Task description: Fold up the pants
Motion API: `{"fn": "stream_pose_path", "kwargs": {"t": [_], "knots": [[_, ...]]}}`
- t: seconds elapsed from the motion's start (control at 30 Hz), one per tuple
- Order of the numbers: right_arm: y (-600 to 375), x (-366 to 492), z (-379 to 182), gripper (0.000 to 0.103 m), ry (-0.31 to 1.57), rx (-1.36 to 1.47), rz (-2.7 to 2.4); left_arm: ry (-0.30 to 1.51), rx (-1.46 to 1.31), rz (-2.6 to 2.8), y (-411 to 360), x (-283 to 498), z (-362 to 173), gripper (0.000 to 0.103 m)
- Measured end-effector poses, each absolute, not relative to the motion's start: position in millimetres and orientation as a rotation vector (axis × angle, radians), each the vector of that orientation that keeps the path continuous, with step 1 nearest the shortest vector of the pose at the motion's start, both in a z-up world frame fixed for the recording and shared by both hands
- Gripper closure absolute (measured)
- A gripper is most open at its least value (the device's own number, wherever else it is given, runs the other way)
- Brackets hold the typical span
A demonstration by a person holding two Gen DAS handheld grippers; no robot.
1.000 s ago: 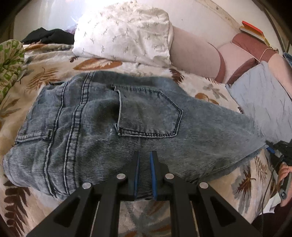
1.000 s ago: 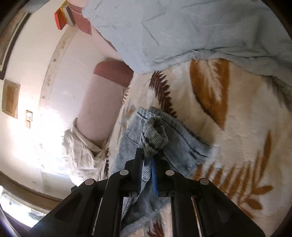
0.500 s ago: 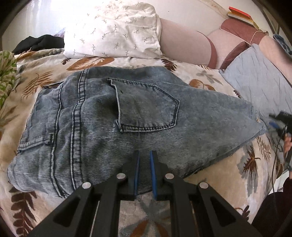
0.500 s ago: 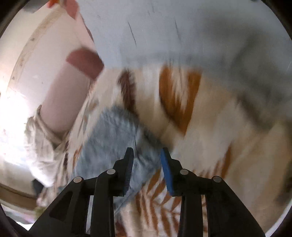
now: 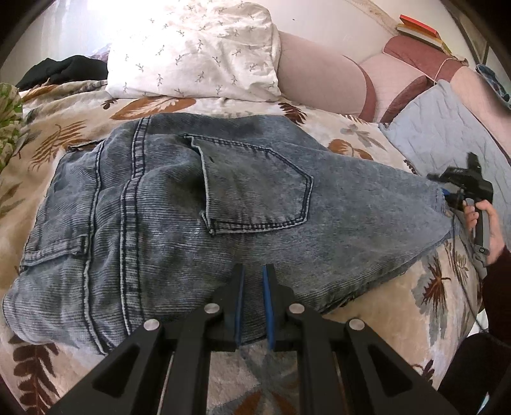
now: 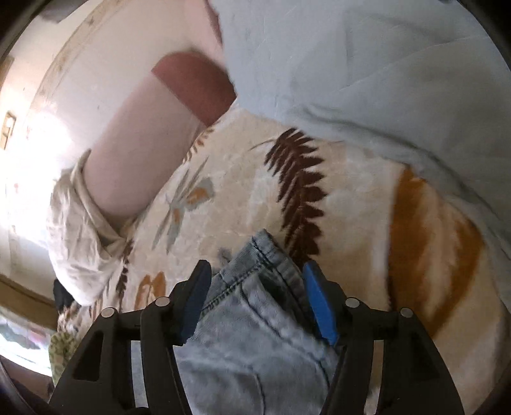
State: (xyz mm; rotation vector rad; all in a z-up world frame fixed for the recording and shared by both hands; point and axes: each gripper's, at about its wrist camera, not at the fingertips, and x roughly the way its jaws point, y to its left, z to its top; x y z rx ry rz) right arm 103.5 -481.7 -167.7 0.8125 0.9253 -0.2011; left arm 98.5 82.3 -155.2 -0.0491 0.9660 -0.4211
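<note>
Grey-blue jeans lie folded on a leaf-patterned blanket, back pocket up, waist to the left. My left gripper is shut on the near edge of the jeans. In the right wrist view, my right gripper is open, its blue pads on either side of a folded corner of the jeans that rests on the blanket. The right gripper also shows in the left wrist view, held by a hand at the jeans' right end.
A white patterned pillow and pink bolsters lie at the head of the bed. A light-blue quilted cloth lies to the right. Dark clothing and a green patterned fabric sit at the left. Books rest at the far right.
My right gripper has opened and let go of the bunched jeans end, which now lies on the blanket between its pads. My left gripper stays shut on the near edge.
</note>
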Motion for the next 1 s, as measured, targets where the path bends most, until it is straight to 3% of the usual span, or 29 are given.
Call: {"fn": "stream_pose_path", "kwargs": {"t": [0.03, 0.1, 0.2, 0.33, 0.4, 0.47, 0.57, 0.6, 0.67, 0.73, 0.77, 0.9, 1.0], "knots": [[-476, 110, -171, 0.075, 0.953, 0.795, -0.159, 0.966, -0.049, -0.424, 82, 99, -155, 0.090], [-461, 121, -176, 0.090, 1.040, 0.716, -0.129, 0.964, -0.053, -0.427, 83, 99, -155, 0.090], [-445, 119, -157, 0.092, 1.015, 0.678, -0.098, 0.955, -0.047, -0.428, 83, 97, -155, 0.090], [-436, 109, -101, 0.092, 0.771, 0.591, -0.098, 0.940, -0.016, -0.419, 79, 92, -154, 0.090], [-440, 107, -104, 0.092, 0.710, 0.581, -0.129, 0.939, -0.014, -0.412, 78, 92, -154, 0.090], [-447, 116, -134, 0.091, 0.769, 0.577, -0.193, 0.939, -0.014, -0.406, 78, 91, -155, 0.090], [-452, 125, -170, 0.080, 0.886, 0.561, -0.261, 0.940, -0.012, -0.401, 77, 92, -154, 0.090], [-453, 124, -172, 0.071, 0.896, 0.563, -0.266, 0.942, -0.015, -0.399, 77, 92, -154, 0.090], [-455, 116, -156, 0.070, 0.861, 0.584, -0.253, 0.945, -0.017, -0.394, 77, 92, -153, 0.090], [-452, 100, -128, 0.052, 0.790, 0.586, -0.213, 0.948, -0.017, -0.388, 76, 92, -153, 0.090], [-450, 91, -117, 0.049, 0.769, 0.584, -0.198, 0.948, -0.016, -0.385, 75, 92, -153, 0.090], [-438, 65, -94, 0.049, 0.765, 0.636, -0.041, 0.946, -0.012, -0.374, 73, 92, -153, 0.090], [-422, 68, -111, 0.050, 0.845, 0.685, 0.043, 0.945, -0.014, -0.365, 72, 92, -152, 0.090]]}}
